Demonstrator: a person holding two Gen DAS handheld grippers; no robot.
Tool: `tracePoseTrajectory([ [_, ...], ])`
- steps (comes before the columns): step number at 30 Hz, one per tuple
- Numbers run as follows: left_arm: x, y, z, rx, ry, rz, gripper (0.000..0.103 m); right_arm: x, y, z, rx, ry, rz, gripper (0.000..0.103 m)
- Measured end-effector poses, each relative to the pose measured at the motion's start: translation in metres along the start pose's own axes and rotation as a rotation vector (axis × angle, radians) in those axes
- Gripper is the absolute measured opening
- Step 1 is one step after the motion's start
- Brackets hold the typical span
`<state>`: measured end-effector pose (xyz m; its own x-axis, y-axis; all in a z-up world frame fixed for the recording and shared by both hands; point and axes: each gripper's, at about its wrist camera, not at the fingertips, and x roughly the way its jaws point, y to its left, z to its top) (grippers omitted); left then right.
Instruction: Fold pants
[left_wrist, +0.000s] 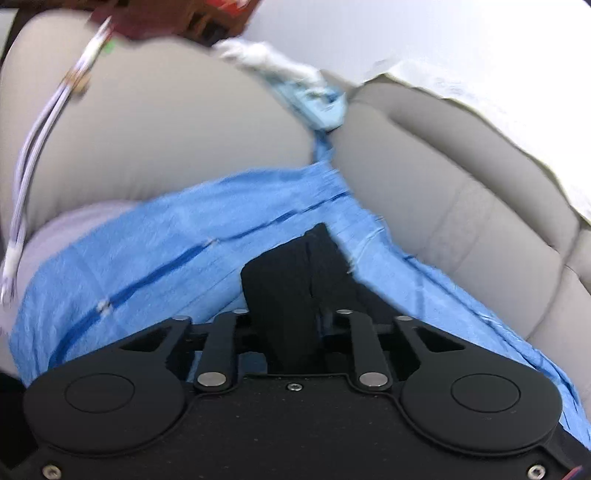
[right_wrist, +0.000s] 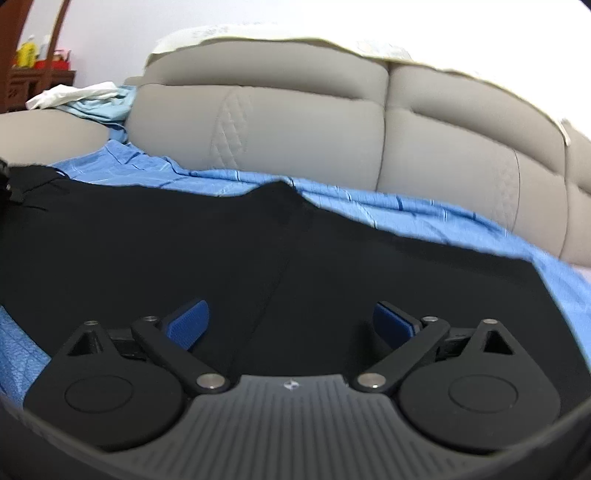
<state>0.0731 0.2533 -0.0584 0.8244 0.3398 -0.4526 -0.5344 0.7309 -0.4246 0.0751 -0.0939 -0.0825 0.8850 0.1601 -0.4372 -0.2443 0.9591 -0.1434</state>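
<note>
Here black pants (right_wrist: 184, 251) lie under the spread right hand-held gripper (right_wrist: 291, 325) (on blue cloth (right_wrist: 424, 210))

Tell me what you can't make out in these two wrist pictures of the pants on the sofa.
- Left wrist view: the left hand-held gripper has its fingers together; whether they pinch the black pants is unclear, since black fabric merges with black fingers.
- Left wrist view: the cables and dark furniture are motion-blurred.
- Right wrist view: the black pants run off the left edge and under the open right hand-held gripper, so their full shape is hidden.
</note>
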Motion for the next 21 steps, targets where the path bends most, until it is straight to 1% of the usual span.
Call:
tracePoseTrajectory([
  [2, -0.013, -0.020, 0.009, 0.051, -0.023, -0.078, 0.015, -0.008, -0.008, 0.012, 0.004, -0.015, -0.013, 0.101],
  [4, -0.028, -0.048, 0.018, 0.099, -0.039, -0.178, 0.015, -0.011, -0.023, 0.026, 0.026, 0.011, -0.035, 0.101],
  [6, -0.043, -0.085, 0.021, 0.163, -0.045, -0.294, 0.015, -0.016, -0.043, 0.035, 0.057, 0.032, -0.073, 0.102],
  [8, -0.055, -0.128, 0.015, 0.239, -0.036, -0.426, 0.015, -0.023, -0.069, 0.041, 0.107, 0.045, -0.112, 0.102],
  [10, -0.062, -0.179, 0.000, 0.321, 0.025, -0.582, 0.016, -0.031, -0.099, 0.041, 0.169, 0.052, -0.153, 0.102],
  [11, -0.062, -0.205, -0.012, 0.366, 0.085, -0.662, 0.018, -0.036, -0.112, 0.039, 0.189, 0.053, -0.177, 0.102],
  [12, -0.060, -0.235, -0.029, 0.428, 0.173, -0.740, 0.020, -0.040, -0.123, 0.035, 0.196, 0.053, -0.202, 0.102],
  [13, -0.058, -0.258, -0.045, 0.478, 0.246, -0.777, 0.020, -0.044, -0.134, 0.030, 0.190, 0.054, -0.237, 0.102],
  [14, -0.055, -0.281, -0.066, 0.543, 0.328, -0.787, 0.022, -0.046, -0.142, 0.026, 0.182, 0.061, -0.273, 0.102],
  [15, -0.054, -0.293, -0.080, 0.586, 0.378, -0.781, 0.026, -0.047, -0.149, 0.021, 0.177, 0.074, -0.307, 0.102],
  [16, -0.055, -0.300, -0.092, 0.617, 0.420, -0.782, 0.026, -0.049, -0.156, 0.015, 0.179, 0.090, -0.333, 0.102],
  [17, -0.057, -0.300, -0.100, 0.623, 0.441, -0.797, 0.033, -0.049, -0.162, 0.011, 0.188, 0.102, -0.346, 0.102],
  [18, -0.060, -0.296, -0.103, 0.618, 0.448, -0.815, 0.049, -0.051, -0.166, 0.005, 0.201, 0.112, -0.351, 0.102],
  [20, -0.065, -0.282, -0.103, 0.608, 0.463, -0.829, 0.065, -0.056, -0.171, -0.007, 0.230, 0.112, -0.348, 0.102],
  [21, -0.065, -0.275, -0.101, 0.607, 0.468, -0.826, 0.065, -0.058, -0.172, -0.012, 0.241, 0.100, -0.340, 0.102],
])
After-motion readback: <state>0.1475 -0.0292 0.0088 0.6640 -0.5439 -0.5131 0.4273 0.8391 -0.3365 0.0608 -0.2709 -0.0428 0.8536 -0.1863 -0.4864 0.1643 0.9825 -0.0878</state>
